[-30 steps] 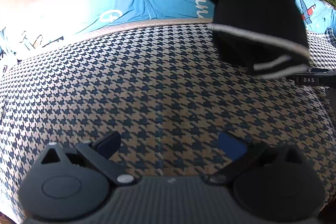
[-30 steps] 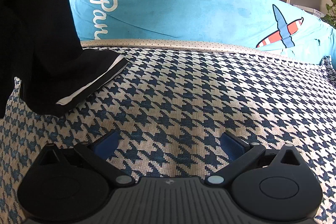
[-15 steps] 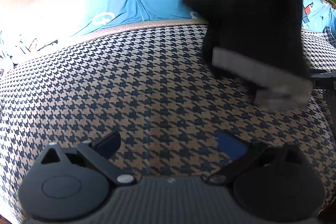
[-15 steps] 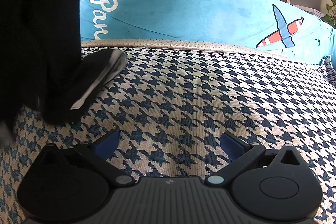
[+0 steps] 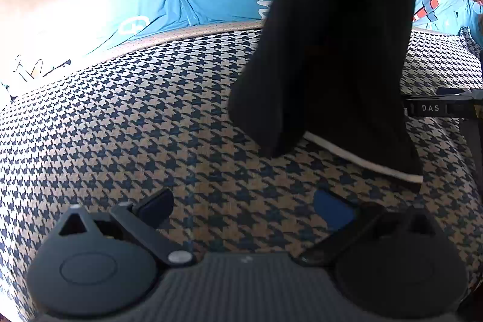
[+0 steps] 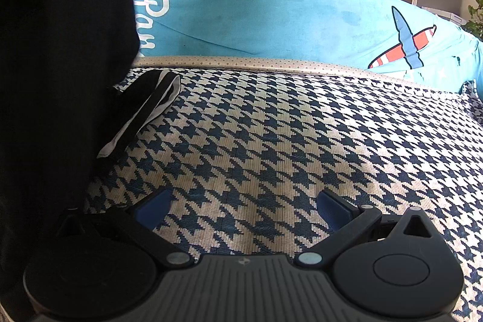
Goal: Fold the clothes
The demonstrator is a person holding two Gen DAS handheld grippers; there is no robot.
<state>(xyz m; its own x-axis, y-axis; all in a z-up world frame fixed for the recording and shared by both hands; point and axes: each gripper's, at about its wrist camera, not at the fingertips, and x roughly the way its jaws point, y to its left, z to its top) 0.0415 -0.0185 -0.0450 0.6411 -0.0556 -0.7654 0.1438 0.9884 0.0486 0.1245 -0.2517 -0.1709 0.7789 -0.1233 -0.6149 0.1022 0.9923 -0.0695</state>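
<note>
Black knit fabric with a white stripe along its hem, a dark garment [image 5: 329,50], hangs down from above into my left wrist view, its lower edge resting on the houndstooth-patterned blue-and-cream woven cover [image 5: 151,116] of the surface. I cannot see what holds it up. My left tongs [image 5: 243,210] are released, their blue pads spread wide with only the houndstooth cover between them, low and near the garment's striped hem. My right tongs [image 6: 240,210] are likewise released and hold nothing; in the right wrist view the same garment [image 6: 60,50] fills the left side, and its striped hem [image 6: 142,113] lies folded on the cover ahead and to the left. Behind the cover runs a bright blue cushion printed with white script and a red-and-white aeroplane [image 6: 302,17].
</note>
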